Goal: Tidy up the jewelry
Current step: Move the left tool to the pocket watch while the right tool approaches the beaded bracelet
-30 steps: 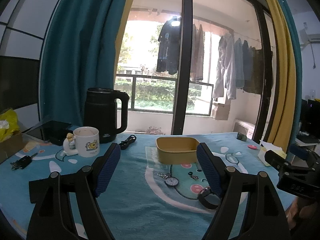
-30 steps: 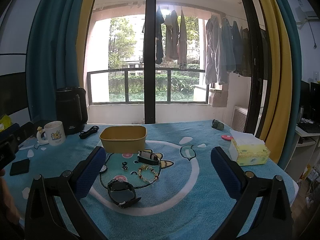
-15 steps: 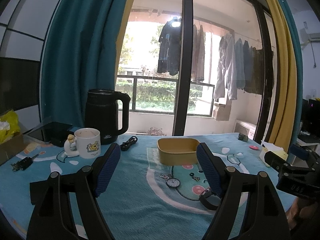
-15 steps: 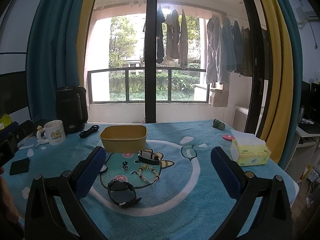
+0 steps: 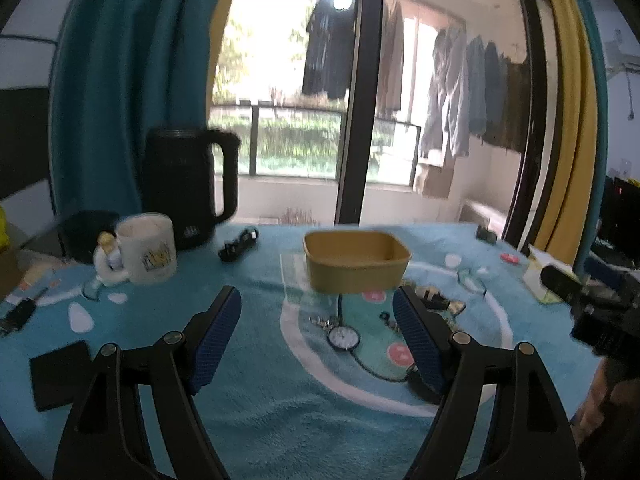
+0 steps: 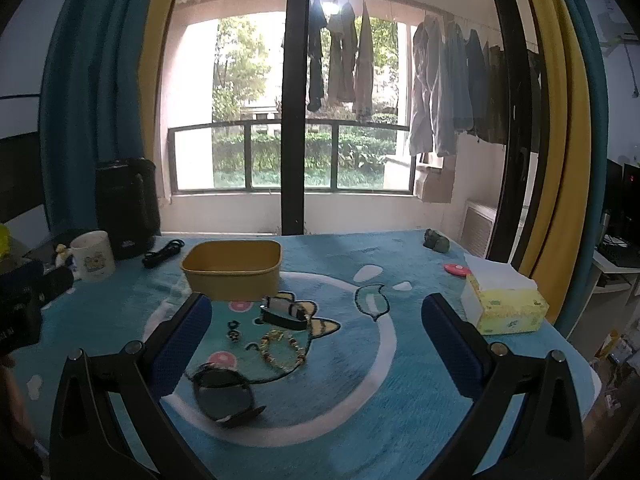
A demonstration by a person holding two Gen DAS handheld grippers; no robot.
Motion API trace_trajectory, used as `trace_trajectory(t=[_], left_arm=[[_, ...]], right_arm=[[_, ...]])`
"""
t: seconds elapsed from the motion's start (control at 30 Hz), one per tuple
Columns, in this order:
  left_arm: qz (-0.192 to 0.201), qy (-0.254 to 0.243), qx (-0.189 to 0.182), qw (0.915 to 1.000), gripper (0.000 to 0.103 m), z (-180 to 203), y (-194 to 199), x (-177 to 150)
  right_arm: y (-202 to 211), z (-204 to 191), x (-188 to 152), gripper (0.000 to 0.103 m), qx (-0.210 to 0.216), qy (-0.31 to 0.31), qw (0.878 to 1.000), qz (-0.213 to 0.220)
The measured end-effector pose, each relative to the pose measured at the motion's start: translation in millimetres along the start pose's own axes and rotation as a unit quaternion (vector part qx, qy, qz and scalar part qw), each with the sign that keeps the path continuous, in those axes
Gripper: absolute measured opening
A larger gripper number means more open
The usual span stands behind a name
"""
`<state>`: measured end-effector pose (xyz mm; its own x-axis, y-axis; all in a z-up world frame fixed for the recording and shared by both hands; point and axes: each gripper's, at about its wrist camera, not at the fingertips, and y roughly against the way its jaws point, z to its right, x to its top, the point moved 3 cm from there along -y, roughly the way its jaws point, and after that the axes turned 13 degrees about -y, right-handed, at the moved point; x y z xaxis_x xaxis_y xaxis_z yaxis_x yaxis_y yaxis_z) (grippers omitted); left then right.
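My left gripper [image 5: 316, 332] hangs spread, empty, above the pocket watch [image 5: 343, 337]. The yellow tray [image 6: 232, 268] sits mid-desk toward the far edge, the bracelet [image 6: 282, 347] before it. My right gripper [image 6: 316, 344] is spread, empty.

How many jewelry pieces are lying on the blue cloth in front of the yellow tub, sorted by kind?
Wristwatches with bands: 2, the black watch and the banded one by the yellow tub.
Pocket watch on a cord: 1.
Beaded bracelet: 1.
Small earring-like pieces: 2, blurry.
Total: 6.
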<state>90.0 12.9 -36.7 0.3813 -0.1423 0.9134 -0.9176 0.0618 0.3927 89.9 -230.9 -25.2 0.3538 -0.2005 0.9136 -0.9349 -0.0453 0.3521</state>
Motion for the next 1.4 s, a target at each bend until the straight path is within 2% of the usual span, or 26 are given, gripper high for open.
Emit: trace_trajectory(t=[0.23,0.33,0.53,0.67,0.83,1.03,1.23,1.33,1.4], left_arm=[[-0.077,-0.001,-0.021,0.9968,0.081,-8.6,-48.8,-15.3],[-0.112,-0.005,-0.048,0.9925,0.081,-12.2,-74.9,-25.6],[-0.150,-0.001,-0.122,0.9811,0.081,-16.1,-122.4,-35.4],[-0.170,-0.033,-0.174,0.9694,0.081,-0.1,-142.0,-35.8],[-0.192,-0.072,-0.199,0.9583,0.081,13.3,-155.9,-35.8],[-0.193,-0.097,-0.189,0.9581,0.081,24.1,-165.3,-30.8],[-0.201,-0.106,-0.164,0.9599,0.080,26.9,-166.0,-34.0],[-0.203,-0.110,-0.177,0.9567,0.080,26.5,-165.7,-33.0],[-0.214,-0.112,-0.180,0.9537,0.080,26.8,-168.2,-33.9]], right_arm=[[-32.0,12.2,7.4,0.103,-0.026,0.008,0.999,-0.031],[-49.6,16.4,5.1,0.103,-0.041,0.011,0.998,-0.054],[-76.6,21.7,-2.3,0.103,-0.071,0.004,0.993,-0.097],[-82.0,21.4,-8.5,0.103,-0.087,-0.006,0.989,-0.123],[-87.3,20.7,-15.9,0.096,-0.090,-0.027,0.985,-0.147],[-99.5,17.4,-28.3,0.091,-0.055,-0.026,0.982,-0.178],[-127.8,14.8,-36.6,0.083,0.014,-0.007,0.978,-0.210],[-144.7,7.6,-42.9,0.074,0.063,0.016,0.969,-0.237],[-153.4,-2.4,-48.8,0.070,0.097,0.058,0.960,-0.258]])
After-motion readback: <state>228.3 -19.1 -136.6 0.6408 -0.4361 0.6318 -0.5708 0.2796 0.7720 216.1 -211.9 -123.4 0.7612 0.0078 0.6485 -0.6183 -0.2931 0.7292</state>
